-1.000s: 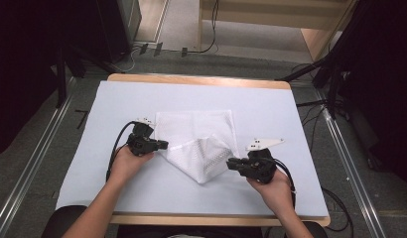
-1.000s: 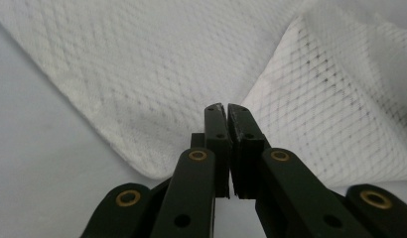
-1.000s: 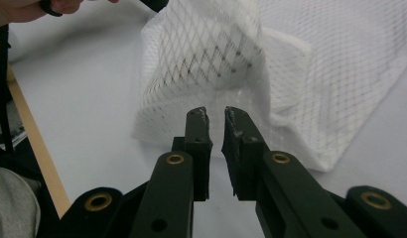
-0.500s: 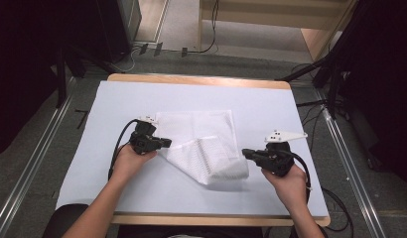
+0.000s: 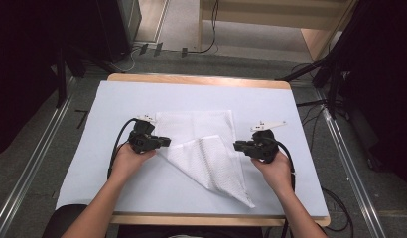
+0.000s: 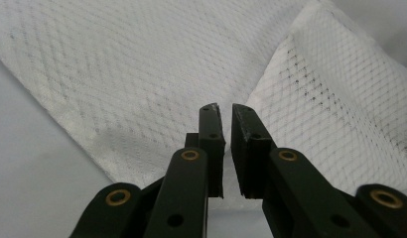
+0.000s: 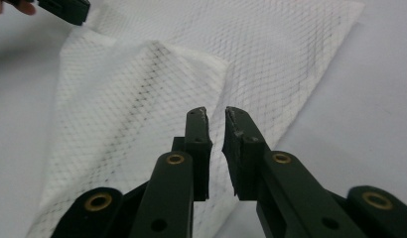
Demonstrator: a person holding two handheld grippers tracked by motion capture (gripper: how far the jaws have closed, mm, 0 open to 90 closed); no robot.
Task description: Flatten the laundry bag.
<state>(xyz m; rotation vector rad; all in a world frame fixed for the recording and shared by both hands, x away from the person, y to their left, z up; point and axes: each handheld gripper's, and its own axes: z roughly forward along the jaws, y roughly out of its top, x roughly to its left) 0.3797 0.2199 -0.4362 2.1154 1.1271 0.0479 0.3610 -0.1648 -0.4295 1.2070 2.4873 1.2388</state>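
A white waffle-weave cloth [image 5: 206,148] lies on the pale blue table cover [image 5: 127,99], with one flap folded over into a point toward the near right. My left gripper [image 5: 168,143] rests at the cloth's left edge. In the left gripper view its jaws [image 6: 226,106] have just been opening and stand a narrow slit apart over the cloth [image 6: 117,74], nothing between them. My right gripper [image 5: 236,145] is at the cloth's right edge. Its jaws [image 7: 216,111] have also just been opening and hover above the folded flap [image 7: 142,99], holding nothing.
The table's wooden rim [image 5: 196,79] shows at the far side. Cables trail from both grippers toward the near edge. Metal rails [image 5: 37,163] run along the floor on both sides. The left gripper [image 7: 67,10] shows at the top left of the right gripper view.
The right gripper swung right with the cloth's flap, then came back left and further away. The bunched flap now lies spread in a long point toward the near right. The left hand stayed.
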